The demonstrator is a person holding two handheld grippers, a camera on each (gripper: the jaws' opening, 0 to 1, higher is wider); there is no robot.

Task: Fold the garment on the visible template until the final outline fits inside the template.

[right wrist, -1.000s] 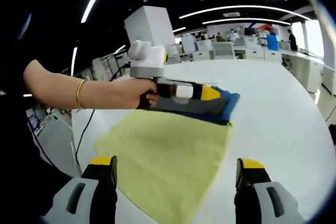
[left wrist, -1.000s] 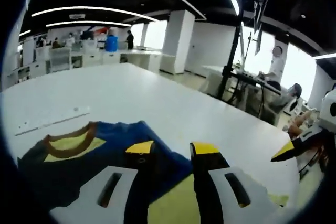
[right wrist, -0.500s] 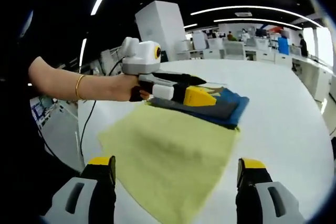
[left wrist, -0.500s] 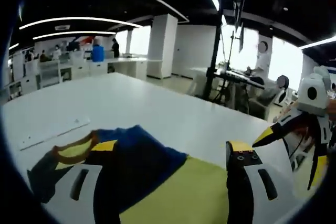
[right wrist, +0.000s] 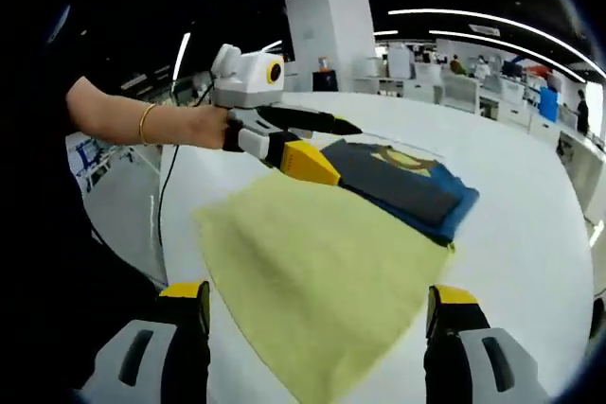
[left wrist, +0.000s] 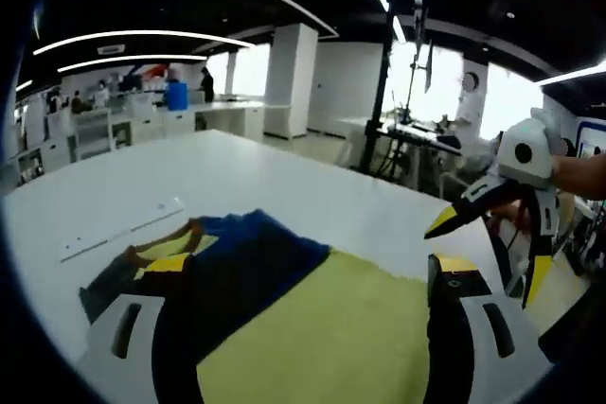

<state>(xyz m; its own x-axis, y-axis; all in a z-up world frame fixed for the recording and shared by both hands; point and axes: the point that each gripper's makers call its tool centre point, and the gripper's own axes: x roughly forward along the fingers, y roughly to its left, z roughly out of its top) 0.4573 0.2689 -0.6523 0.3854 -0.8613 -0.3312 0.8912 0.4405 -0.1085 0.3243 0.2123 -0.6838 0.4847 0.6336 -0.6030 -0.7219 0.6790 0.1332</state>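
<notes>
Both the left tool and right tool gape wide, empty, above garment on template.

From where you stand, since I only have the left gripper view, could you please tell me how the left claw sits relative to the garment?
Observer: In the right gripper view the left claw is open, held at one end of the folded garment; I cannot tell whether it touches.
Operator: Thank you. Is the template's outline visible there?
Observer: Mostly. The yellow template spreads towards the camera, and the garment lies across its far edge.
Operator: And the right claw?
Observer: The right claw has its jaws wide apart, gripping nothing.
</notes>
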